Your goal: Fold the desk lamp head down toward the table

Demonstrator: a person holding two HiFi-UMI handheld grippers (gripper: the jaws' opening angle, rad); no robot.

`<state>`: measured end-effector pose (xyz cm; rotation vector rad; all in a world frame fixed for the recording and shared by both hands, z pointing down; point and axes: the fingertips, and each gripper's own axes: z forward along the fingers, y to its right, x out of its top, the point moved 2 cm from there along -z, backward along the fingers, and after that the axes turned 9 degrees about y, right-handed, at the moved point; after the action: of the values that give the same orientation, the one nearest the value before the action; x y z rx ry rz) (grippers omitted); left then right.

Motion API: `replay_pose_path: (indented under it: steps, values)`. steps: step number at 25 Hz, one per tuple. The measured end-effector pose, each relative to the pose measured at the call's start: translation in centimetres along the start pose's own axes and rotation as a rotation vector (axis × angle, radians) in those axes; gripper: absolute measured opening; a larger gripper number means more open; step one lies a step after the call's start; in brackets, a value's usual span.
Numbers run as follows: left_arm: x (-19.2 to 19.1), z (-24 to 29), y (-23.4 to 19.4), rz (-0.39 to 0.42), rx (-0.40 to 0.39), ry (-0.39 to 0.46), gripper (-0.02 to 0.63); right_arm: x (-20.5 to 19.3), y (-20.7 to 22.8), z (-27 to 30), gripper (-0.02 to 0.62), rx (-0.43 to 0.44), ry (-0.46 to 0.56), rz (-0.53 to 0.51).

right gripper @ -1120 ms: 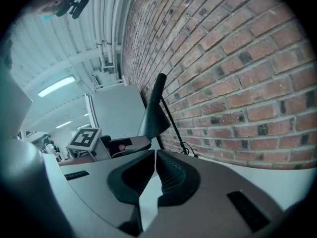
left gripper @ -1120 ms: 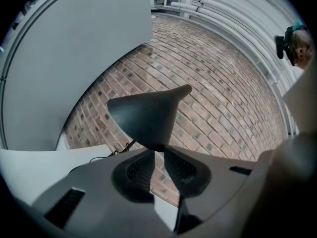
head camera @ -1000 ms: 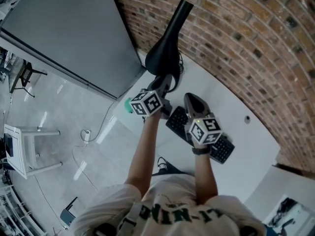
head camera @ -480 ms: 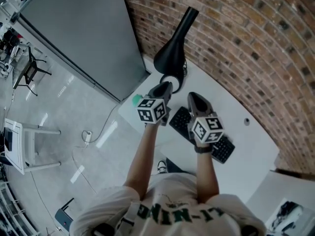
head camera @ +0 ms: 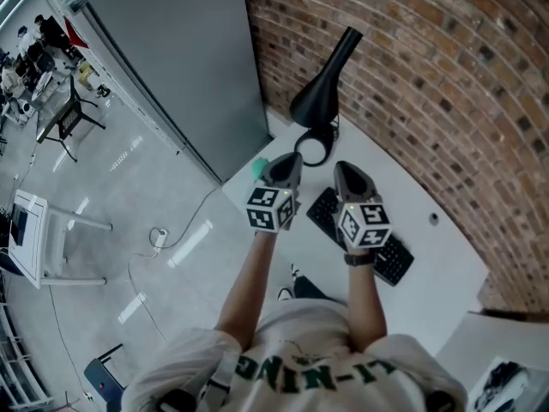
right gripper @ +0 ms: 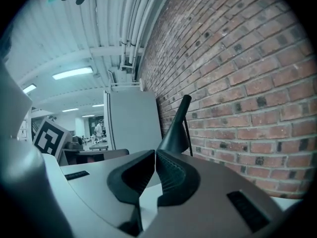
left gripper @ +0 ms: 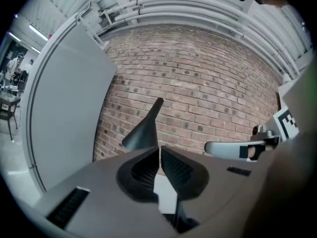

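Note:
The black desk lamp (head camera: 322,95) stands at the table's far corner by the brick wall, its cone head wide end down over a ring-shaped part (head camera: 315,148). It shows ahead of both sets of jaws, as the lamp (left gripper: 143,131) and the lamp (right gripper: 176,127). My left gripper (head camera: 287,161) hovers short of the ring, apart from the lamp. Its jaws have just been closing and meet at the tips (left gripper: 159,150) with nothing between them. My right gripper (head camera: 344,170) hangs beside it over the keyboard, its jaws (right gripper: 155,154) shut and empty.
A black keyboard (head camera: 388,256) lies on the white table (head camera: 437,273) under my right arm. A green object (head camera: 259,168) sits at the table's left corner. A grey panel (head camera: 189,67) stands to the left, and the brick wall (head camera: 446,75) runs behind.
Both grippers have drawn back from the lamp toward me and risen. The left one, which was at the lamp's foot, has left the ring uncovered and rolled.

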<state>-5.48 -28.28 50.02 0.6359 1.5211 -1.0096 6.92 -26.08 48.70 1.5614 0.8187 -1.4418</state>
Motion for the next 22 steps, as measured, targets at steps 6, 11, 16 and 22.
replay_pose_path:
  steps: [6,11,16,22]
  values:
    - [2.5,-3.1,0.1,0.063,0.016,0.036,0.009,1.3,-1.8,-0.9,0.012,-0.005,0.024,-0.036]
    - [3.4,-5.3,0.3,0.083,0.038,0.059,0.008,1.8,-3.1,-1.8,0.012,-0.007,0.03,-0.059]
    - [3.8,-6.8,0.8,0.083,0.038,0.08,0.008,1.8,-4.4,-2.4,0.011,-0.013,0.021,-0.08]
    - [4.1,-8.7,0.9,0.093,0.046,0.088,0.009,2.0,-5.8,-3.2,0.011,-0.014,0.019,-0.09]
